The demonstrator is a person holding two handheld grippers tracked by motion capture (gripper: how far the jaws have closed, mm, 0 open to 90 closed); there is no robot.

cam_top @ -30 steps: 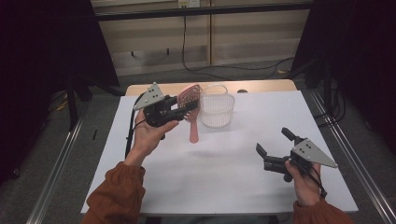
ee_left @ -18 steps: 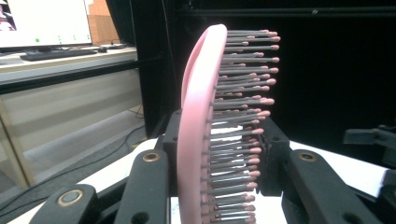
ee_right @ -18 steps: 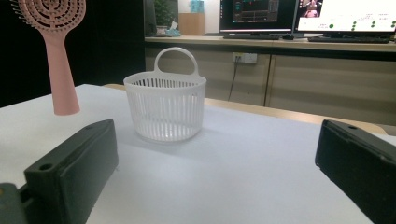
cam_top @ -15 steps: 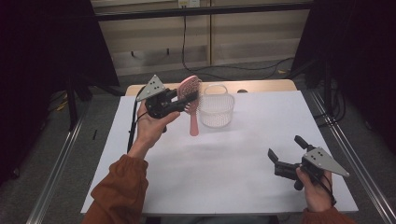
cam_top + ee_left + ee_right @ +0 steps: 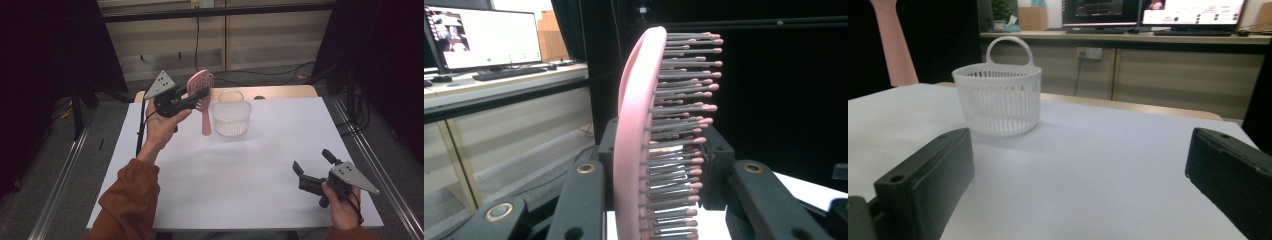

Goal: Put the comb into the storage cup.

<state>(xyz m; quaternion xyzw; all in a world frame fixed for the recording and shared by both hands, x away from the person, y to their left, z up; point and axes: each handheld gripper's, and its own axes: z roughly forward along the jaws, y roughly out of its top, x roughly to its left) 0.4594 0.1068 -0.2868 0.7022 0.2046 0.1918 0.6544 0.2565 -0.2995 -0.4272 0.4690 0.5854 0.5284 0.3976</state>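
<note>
The pink brush (image 5: pixel 201 95) looks light and stiff, its bristled side poor to pinch; its head edges suit best. The left gripper (image 5: pixel 192 96) clamps its head, lifted beside the basket (image 5: pixel 230 116). The right gripper (image 5: pixel 312 167) stands wide, empty, low over the table (image 5: pixel 240 170)

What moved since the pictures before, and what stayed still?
The left gripper lifted the pink hairbrush a little higher, staying clamped on it. The right gripper pulled back toward the table's near right corner, jaws open. The white basket stayed where it was.
</note>
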